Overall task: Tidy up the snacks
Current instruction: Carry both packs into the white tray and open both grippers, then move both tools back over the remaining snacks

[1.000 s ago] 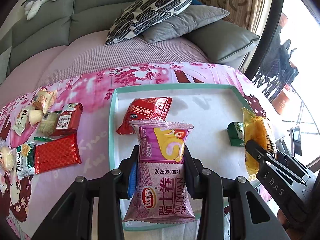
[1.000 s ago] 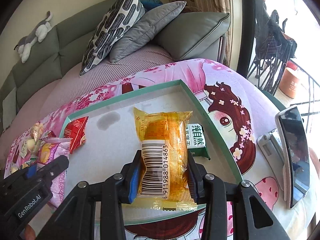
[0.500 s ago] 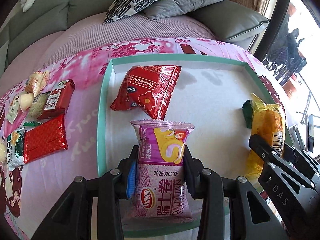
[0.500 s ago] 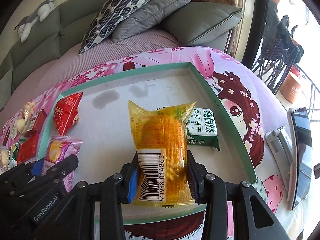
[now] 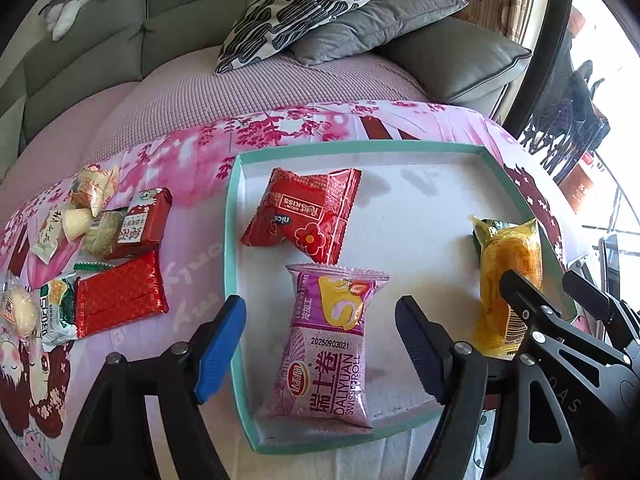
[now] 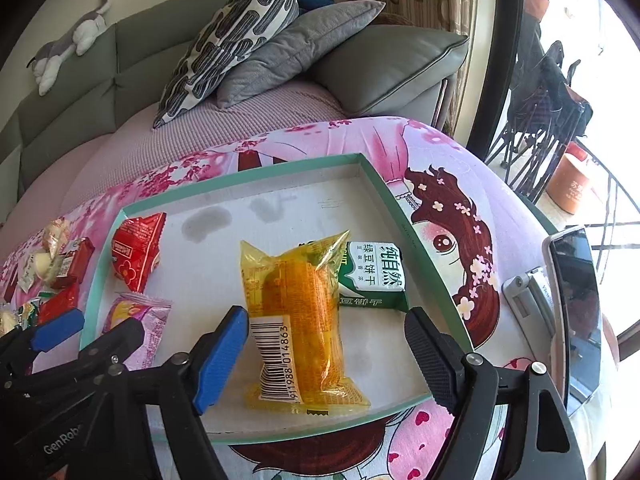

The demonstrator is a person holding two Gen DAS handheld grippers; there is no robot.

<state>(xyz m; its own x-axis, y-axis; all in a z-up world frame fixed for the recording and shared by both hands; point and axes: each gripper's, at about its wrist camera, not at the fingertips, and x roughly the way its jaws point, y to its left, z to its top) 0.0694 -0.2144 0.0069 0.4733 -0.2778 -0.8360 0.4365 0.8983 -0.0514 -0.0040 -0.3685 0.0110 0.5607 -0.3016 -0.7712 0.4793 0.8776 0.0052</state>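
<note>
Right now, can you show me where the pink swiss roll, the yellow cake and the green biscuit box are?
pink swiss roll [image 5: 330, 344]: left wrist view, middle of wrapper.
yellow cake [image 6: 298, 312]: right wrist view, middle of wrapper.
green biscuit box [image 6: 374, 274]: right wrist view, printed top face.

I am wearing matte black frames on both grippers. My left gripper [image 5: 320, 344] is showing a blue ribbed pad on one finger [image 5: 218, 344], a black ribbed pad on the other, and silver screws at the joints. My right gripper [image 6: 324, 350] is showing the same colours, with "DAS" lettering on its side; "GenRob" is printed on the left.
</note>
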